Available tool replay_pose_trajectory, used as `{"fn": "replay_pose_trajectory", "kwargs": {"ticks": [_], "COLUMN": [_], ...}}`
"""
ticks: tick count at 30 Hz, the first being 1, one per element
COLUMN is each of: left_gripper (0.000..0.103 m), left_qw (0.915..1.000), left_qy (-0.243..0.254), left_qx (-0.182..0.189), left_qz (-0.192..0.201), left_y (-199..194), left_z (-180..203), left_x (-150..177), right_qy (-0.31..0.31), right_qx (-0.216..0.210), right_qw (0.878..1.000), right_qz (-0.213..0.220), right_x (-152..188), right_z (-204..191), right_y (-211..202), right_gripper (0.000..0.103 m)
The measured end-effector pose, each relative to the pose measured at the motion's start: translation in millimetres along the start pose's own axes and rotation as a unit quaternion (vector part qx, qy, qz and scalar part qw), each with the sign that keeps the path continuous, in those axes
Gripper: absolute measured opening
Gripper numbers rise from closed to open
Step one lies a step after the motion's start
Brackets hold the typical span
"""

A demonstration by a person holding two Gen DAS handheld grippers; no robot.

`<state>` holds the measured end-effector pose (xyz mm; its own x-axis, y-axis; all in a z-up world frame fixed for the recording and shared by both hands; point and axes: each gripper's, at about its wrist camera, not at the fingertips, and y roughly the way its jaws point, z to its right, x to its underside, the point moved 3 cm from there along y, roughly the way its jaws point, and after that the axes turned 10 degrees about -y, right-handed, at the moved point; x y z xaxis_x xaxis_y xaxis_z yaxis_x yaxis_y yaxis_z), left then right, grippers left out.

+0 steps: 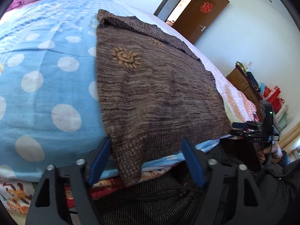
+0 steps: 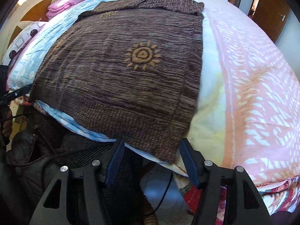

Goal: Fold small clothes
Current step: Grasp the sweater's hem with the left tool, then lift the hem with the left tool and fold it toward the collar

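A brown knitted sweater (image 1: 155, 86) with orange sun motifs lies spread flat on the bed, its ribbed hem hanging over the near edge. My left gripper (image 1: 146, 139) is open at the hem's left corner, which droops between the blue fingers (image 1: 101, 157) without being pinched. The right wrist view shows the same sweater (image 2: 120, 71). There my right gripper (image 2: 152, 140) is open around the hem's right corner, with the fabric lying loose between the fingers. The right gripper (image 1: 243, 129) also shows at the bed's edge in the left wrist view, held by a hand.
A light blue polka-dot blanket (image 1: 43, 86) covers the bed left of the sweater, a pink patterned one (image 2: 253, 86) lies to its right. Folded pink cloth (image 2: 63, 3) sits near the headboard. A person's dark clothing and cables are below the bed edge. A wooden door (image 1: 204, 13) stands open.
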<state>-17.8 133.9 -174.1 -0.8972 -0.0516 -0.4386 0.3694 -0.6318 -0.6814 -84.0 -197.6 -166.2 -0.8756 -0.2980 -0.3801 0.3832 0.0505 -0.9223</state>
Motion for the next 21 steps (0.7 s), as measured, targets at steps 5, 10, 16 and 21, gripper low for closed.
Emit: {"fn": "replay_pose_trajectory", "kwargs": {"ticks": [5,10,16,21], "left_gripper": [0.076,0.076,0.034,0.008], "left_qw": [0.9998,0.9986,0.9985,0.9943], "left_qy": [-0.017,-0.045,-0.053,-0.101], "left_qx": [0.0,0.029,0.002,0.02], "left_qz": [0.002,0.002,0.013,0.028], "left_y": [3,0,-2,-14], "left_z": [-6,-13,-17,-26], "left_x": [1,-1,-2,-15], "right_qy": [0.017,0.063,0.097,0.12], "right_qx": [-0.031,-0.084,-0.14,-0.196], "right_qw": [0.999,0.994,0.984,0.969], "right_qz": [-0.018,0.006,0.043,0.092], "right_x": [-2,3,-1,-15], "right_z": [-4,11,21,29], "right_y": [24,23,2,-30], "right_gripper": [0.047,0.004,0.004,0.004]}}
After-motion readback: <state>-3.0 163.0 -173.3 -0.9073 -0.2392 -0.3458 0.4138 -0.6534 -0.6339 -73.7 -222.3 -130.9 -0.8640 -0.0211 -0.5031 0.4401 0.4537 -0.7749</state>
